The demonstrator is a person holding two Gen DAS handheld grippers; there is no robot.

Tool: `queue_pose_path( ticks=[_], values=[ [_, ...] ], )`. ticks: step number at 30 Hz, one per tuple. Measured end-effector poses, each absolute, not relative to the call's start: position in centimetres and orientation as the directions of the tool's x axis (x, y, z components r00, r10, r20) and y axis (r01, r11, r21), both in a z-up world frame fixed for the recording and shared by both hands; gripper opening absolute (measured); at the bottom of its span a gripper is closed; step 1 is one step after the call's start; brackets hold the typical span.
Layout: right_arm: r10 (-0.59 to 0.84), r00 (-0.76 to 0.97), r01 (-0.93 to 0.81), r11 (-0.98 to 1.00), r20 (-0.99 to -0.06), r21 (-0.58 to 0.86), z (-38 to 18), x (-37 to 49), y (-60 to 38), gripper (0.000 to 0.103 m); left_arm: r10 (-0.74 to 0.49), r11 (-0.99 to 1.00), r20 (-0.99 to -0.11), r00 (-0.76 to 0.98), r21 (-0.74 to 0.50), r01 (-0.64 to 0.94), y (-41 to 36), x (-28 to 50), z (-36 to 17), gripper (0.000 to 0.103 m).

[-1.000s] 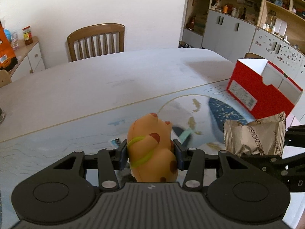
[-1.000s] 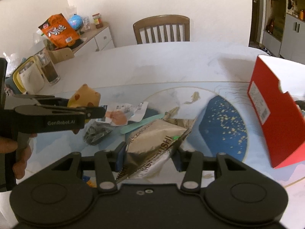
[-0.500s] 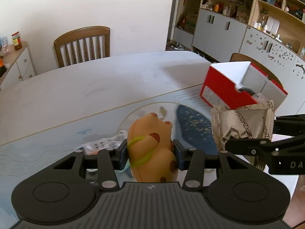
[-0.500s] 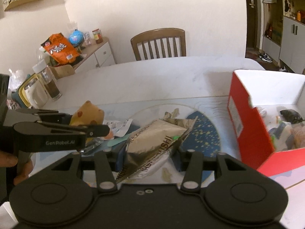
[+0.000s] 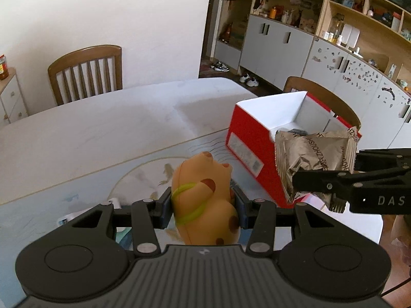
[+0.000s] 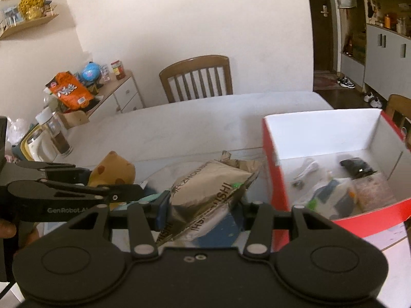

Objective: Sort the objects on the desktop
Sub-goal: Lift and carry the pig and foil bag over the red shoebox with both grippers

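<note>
My left gripper (image 5: 203, 205) is shut on an orange toy animal (image 5: 203, 200) with brown spots and a green band, held above the table. My right gripper (image 6: 203, 210) is shut on a crumpled grey-brown snack bag (image 6: 205, 195), held just left of the open red box (image 6: 274, 179). In the left wrist view the bag (image 5: 313, 159) hangs in front of the red box (image 5: 246, 138). The box holds several small items (image 6: 334, 187). In the right wrist view the toy (image 6: 113, 169) shows at the left, in the other gripper.
The white table (image 5: 102, 133) carries a blue patterned mat (image 5: 143, 174). A wooden chair (image 5: 84, 71) stands at the far side, another (image 5: 321, 97) behind the box. A jar and kettle (image 6: 48, 141) stand at the table's left end.
Both grippers have moved right toward the red box, each with its load. The box now shows its open inside in the right wrist view.
</note>
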State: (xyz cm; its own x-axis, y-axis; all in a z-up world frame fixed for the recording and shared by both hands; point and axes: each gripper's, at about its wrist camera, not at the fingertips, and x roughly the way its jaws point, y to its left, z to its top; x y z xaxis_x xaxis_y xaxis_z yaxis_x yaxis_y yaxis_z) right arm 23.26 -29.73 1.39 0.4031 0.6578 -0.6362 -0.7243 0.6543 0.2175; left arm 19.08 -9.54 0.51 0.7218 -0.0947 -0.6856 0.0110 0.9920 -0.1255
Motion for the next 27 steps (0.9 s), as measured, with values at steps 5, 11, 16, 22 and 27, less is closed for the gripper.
queue_pose_path(
  ticks=[5,11,16,22,27],
  values=[
    [0.658,0.424,-0.714,0.666,-0.622,0.218,2.1,25.1,-31.4,0.048,-0.106,0.991,-0.680,0.725,-0.130,0.023,-11.1,20.4,1.1,0.046],
    [0.654,0.433,-0.699,0.678,-0.620,0.227,2.3,27.2,-33.3,0.048,-0.120,0.990,-0.677,0.726,-0.139,0.034,-13.0,21.9,1.5,0.046],
    [0.653,0.437,-0.695,0.682,-0.619,0.230,2.3,28.8,-34.7,0.048,-0.130,0.989,-0.674,0.727,-0.145,0.043,-14.9,23.3,1.7,0.046],
    [0.641,0.452,-0.680,0.698,-0.620,0.226,2.3,30.9,-36.9,0.048,-0.143,0.987,-0.673,0.726,-0.147,0.059,-17.7,25.2,1.8,0.046],
    [0.627,0.468,-0.662,0.716,-0.623,0.223,2.0,32.7,-39.1,0.048,-0.162,0.985,-0.675,0.720,-0.153,0.078,-20.0,27.0,1.6,0.046]
  ],
)
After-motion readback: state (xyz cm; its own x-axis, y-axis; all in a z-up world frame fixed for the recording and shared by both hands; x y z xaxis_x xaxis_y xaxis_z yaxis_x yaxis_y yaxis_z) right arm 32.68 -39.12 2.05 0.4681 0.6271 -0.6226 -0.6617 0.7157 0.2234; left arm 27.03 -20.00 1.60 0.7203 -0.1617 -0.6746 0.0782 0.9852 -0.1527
